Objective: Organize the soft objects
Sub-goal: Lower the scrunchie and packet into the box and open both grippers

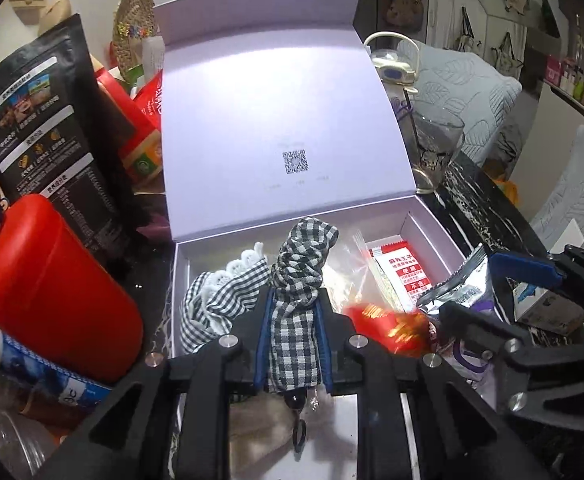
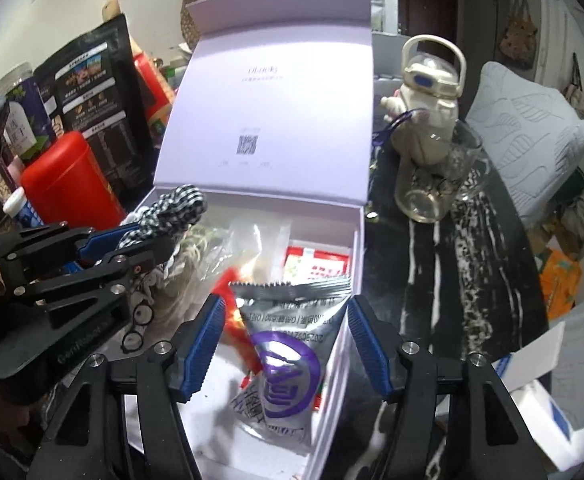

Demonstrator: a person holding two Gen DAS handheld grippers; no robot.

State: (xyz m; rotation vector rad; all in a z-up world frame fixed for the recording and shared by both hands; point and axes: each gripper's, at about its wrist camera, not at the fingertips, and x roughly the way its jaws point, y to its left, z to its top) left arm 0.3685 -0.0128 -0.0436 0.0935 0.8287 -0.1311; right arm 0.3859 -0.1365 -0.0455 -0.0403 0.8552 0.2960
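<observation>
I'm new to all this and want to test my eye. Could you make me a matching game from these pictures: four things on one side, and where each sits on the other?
Things:
1. checked cloth item
2. silver snack packet
3. glass mug
4. red canister

Places:
A. on the dark table, right of the box
B. clamped in the left gripper
C. left of the lilac box
D. between the open pads of the right gripper, at the box's edge

Pairs: 1-B, 2-D, 3-A, 4-C
</observation>
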